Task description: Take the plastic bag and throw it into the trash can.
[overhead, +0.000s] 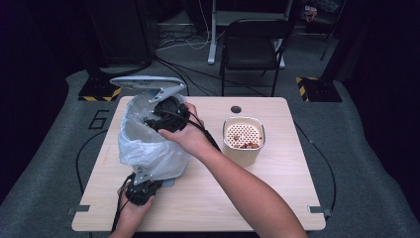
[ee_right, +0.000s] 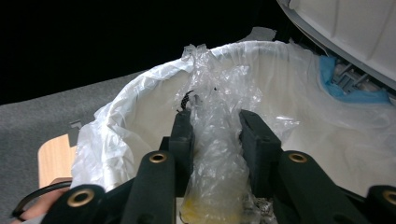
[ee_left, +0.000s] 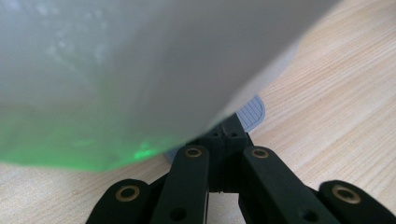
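Observation:
A small bin (overhead: 148, 151) lined with a white bag stands on the table's left half, its grey lid (overhead: 146, 82) raised. My left gripper (overhead: 144, 182) is low at the bin's near side, jaws shut, tips (ee_left: 224, 133) against the ribbed grey pedal (ee_left: 253, 112) under the bin wall (ee_left: 140, 70). My right gripper (overhead: 157, 118) hangs over the bin's mouth. Between its jaws (ee_right: 215, 121) stands a crumpled clear plastic bag (ee_right: 217, 144) with yellowish residue at its bottom, and the pads press on it. The white liner (ee_right: 135, 102) and the lid's underside (ee_right: 355, 28) lie beyond.
A cream container (overhead: 243, 141) with a perforated insert holding brownish scraps sits right of the bin. The light wooden table (overhead: 277, 198) has a round hole (overhead: 236, 109) near its far edge. A black chair (overhead: 252, 44) and floor cables lie behind the table.

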Motion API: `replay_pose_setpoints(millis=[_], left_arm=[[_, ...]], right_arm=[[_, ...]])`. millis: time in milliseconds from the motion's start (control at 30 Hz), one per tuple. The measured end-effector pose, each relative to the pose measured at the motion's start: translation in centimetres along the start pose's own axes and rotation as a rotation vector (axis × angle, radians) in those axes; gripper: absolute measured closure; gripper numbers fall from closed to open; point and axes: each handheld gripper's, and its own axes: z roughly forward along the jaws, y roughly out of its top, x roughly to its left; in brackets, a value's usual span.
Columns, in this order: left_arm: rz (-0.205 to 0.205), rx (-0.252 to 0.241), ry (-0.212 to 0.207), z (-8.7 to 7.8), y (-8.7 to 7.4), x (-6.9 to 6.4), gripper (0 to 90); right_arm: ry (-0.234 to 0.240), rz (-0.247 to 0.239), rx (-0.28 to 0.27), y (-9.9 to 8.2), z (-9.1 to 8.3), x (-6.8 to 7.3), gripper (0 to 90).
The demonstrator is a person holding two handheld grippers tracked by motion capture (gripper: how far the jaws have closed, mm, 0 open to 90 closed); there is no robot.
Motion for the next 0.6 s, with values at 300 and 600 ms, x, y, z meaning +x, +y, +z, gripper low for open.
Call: replay_pose_setpoints(millis=[300, 600], left_arm=[[0.0, 0.0, -0.001, 0.0, 0.0, 0.0, 90.0], [-0.001, -0.002, -0.001, 0.0, 0.0, 0.0, 90.0]], right_arm=[[-0.013, 0.018, -0.038, 0.0, 0.3, 0.2, 31.9], [-0.004, 0.015, -0.047, -0.2, -0.7, 0.3, 34.0]])
